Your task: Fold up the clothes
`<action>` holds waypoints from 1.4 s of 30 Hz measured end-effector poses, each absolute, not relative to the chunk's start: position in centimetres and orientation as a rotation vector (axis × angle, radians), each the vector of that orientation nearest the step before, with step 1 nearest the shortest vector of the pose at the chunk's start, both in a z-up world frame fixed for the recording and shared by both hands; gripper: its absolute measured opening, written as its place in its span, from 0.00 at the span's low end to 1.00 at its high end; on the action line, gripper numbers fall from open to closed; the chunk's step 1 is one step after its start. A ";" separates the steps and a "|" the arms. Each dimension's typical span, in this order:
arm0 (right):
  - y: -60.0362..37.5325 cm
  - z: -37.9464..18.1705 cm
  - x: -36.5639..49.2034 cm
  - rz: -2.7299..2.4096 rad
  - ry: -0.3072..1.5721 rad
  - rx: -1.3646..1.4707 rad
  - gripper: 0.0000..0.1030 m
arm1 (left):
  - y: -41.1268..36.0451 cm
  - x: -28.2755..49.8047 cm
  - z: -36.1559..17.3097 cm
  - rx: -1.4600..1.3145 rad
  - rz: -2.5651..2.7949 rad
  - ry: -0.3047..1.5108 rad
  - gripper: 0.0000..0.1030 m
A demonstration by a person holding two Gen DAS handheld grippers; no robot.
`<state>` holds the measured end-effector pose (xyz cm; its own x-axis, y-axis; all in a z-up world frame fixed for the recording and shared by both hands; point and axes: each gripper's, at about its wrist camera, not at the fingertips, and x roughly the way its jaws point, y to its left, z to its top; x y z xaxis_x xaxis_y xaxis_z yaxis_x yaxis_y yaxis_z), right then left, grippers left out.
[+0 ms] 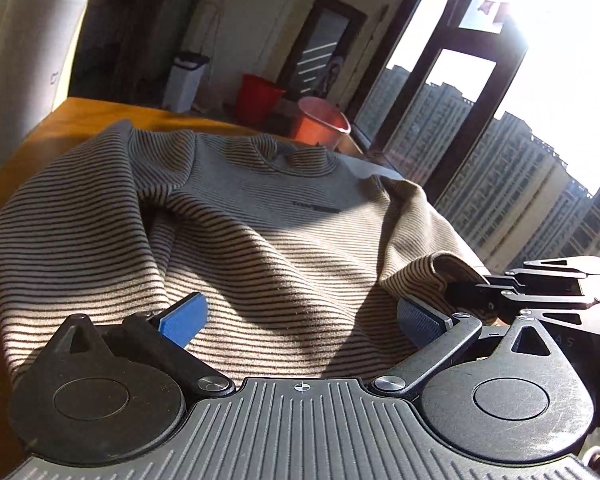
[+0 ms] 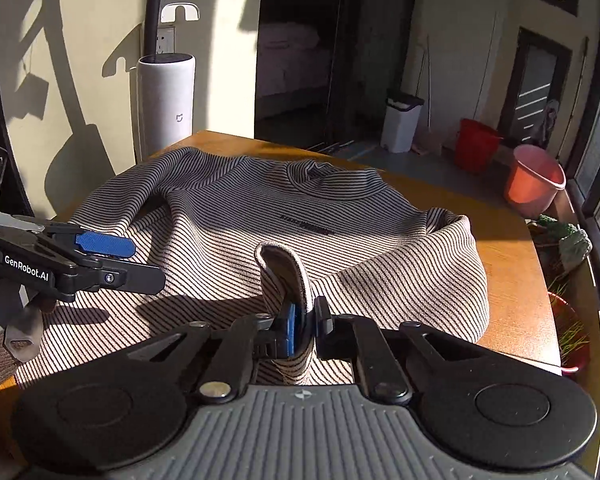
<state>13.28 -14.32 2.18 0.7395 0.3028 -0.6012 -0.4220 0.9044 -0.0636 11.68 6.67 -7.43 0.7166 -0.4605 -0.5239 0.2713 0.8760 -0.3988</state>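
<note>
A beige sweater with thin dark stripes (image 1: 260,232) lies front up on the wooden table (image 1: 72,116), collar at the far side. It also shows in the right wrist view (image 2: 340,248). My left gripper (image 1: 300,316) is open, its blue pads (image 1: 184,318) spread wide just above the sweater's near hem; it also shows in the right wrist view (image 2: 112,256). My right gripper (image 2: 298,330) is shut on a fold of the sweater's sleeve cuff (image 2: 284,268), which stands up between the pads. It shows in the left wrist view (image 1: 472,288) at the right sleeve.
The table's far and right edges (image 2: 540,280) are near the sweater. A white cylinder appliance (image 2: 166,100) stands beyond the far left corner. A white bin (image 2: 402,122), a red bucket (image 2: 478,144) and a pink bucket (image 2: 534,180) sit on the floor. Windows (image 1: 500,160) run along the right.
</note>
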 end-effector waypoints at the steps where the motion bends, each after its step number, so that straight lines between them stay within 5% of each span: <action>1: -15.5 3.6 13.9 0.363 0.599 -0.178 0.03 | 6.7 11.6 -7.4 -0.308 -0.413 0.656 1.00; 13: -21.3 19.7 19.2 0.203 0.230 0.052 0.03 | 7.3 11.3 -7.9 -0.386 -0.430 0.639 1.00; 27: -10.2 15.5 24.2 0.408 0.332 0.029 0.05 | 7.3 11.2 -8.0 -0.396 -0.433 0.637 1.00; 30: -10.4 15.5 23.9 0.432 0.316 0.062 0.25 | 7.3 11.1 -8.0 -0.398 -0.434 0.637 1.00; 42: -14.2 8.6 19.7 0.503 0.422 0.130 0.54 | 7.1 11.1 -7.3 -0.356 -0.451 0.667 1.00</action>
<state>19.66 -14.16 8.61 0.7922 0.4930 -0.3596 -0.4403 0.8698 0.2226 11.12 7.10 -7.34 0.6963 -0.5060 -0.5090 0.2833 0.8454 -0.4529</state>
